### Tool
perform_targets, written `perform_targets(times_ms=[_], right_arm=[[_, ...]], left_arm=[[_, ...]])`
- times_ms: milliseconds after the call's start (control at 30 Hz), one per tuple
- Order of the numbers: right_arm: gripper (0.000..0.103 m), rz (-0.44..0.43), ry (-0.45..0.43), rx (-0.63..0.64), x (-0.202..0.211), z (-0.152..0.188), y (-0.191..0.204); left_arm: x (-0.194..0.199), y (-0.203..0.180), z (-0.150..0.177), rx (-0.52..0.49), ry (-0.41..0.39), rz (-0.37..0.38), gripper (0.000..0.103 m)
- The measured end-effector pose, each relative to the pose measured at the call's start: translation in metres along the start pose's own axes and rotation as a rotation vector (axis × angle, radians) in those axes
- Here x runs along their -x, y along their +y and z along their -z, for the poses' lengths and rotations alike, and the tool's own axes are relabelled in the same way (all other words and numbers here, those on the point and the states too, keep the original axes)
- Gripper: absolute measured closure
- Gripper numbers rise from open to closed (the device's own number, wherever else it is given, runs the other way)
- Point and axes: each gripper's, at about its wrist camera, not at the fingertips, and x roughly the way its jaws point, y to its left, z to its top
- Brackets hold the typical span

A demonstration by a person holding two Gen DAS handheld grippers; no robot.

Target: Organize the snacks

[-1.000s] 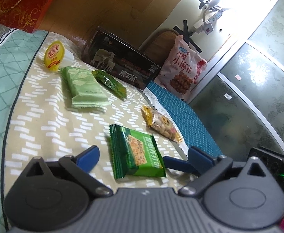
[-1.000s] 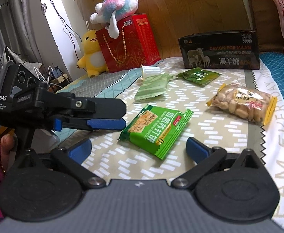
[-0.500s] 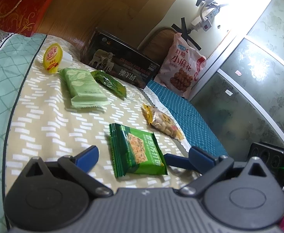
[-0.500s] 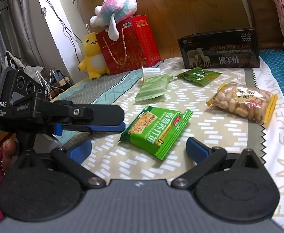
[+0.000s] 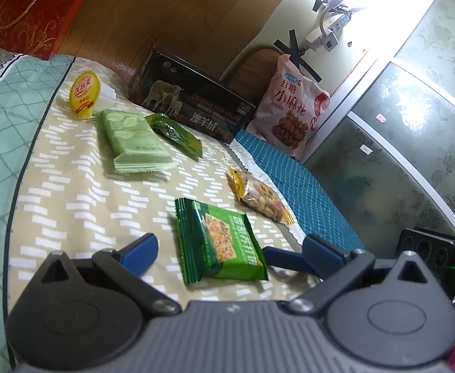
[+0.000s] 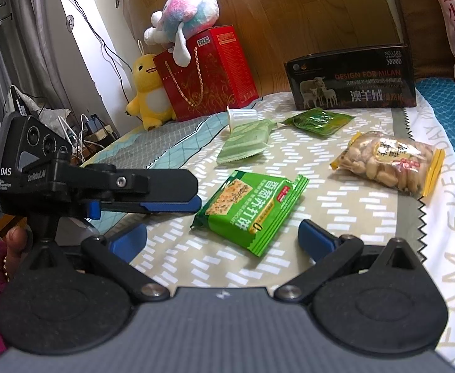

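Green biscuit pack [image 6: 252, 208] lies flat on the bed [image 6: 367, 217], framed by my right gripper [image 6: 222, 236], fingers apart, nothing held. My left gripper [image 5: 227, 247] is likewise spread, w/ the pack [image 5: 219, 242] between its tips; whether they touch it I can't tell. Peanut bag [image 6: 389, 164] sits nearby to the right; pale green pack [image 6: 246, 143], dark green pouch [image 6: 319, 121] and jelly cup [image 5: 84, 94] farther back, before the black box [image 6: 351, 77]. Pink bag [image 6: 451, 15] cut off at frame edge.
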Motion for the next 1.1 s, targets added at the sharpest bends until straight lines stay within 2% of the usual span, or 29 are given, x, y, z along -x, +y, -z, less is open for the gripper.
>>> perform_targets(times_ms=[1100], right_arm=[[0.000, -0.005, -0.002, -0.004, -0.0005, 0.0005, -0.0018]], left_arm=[[0.0068, -0.0012, 0.0017, 0.034, -0.021, -0.023, 0.000]])
